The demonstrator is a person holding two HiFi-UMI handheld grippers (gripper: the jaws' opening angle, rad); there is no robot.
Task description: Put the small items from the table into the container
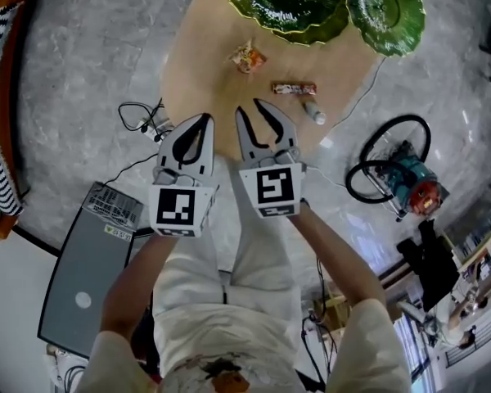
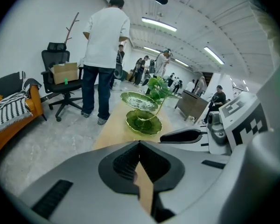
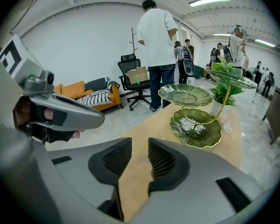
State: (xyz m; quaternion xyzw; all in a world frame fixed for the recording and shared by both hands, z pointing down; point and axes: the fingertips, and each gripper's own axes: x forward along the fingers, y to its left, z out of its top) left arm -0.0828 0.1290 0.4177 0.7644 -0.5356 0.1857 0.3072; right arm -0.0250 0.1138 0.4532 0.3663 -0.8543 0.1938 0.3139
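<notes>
On the wooden table (image 1: 204,47) lie an orange snack packet (image 1: 248,56), a wrapped bar (image 1: 294,89) and a small pale tube (image 1: 313,111). Beyond them stands the green leaf-shaped tiered dish (image 1: 311,6), also in both gripper views (image 2: 142,120) (image 3: 196,125). Both grippers hover side by side over the near edge of the table, short of the items. My left gripper (image 1: 206,119) (image 2: 139,143) is shut, its jaws touching with nothing between them. My right gripper (image 1: 248,106) (image 3: 140,146) is open with an empty gap.
A person in a white shirt (image 2: 105,41) stands at the table's far end, near an office chair (image 2: 60,85). On the floor lie a grey case (image 1: 86,277), loose cables (image 1: 143,121) and a teal tool with a black hose ring (image 1: 405,174). An orange sofa (image 3: 84,92) stands by the wall.
</notes>
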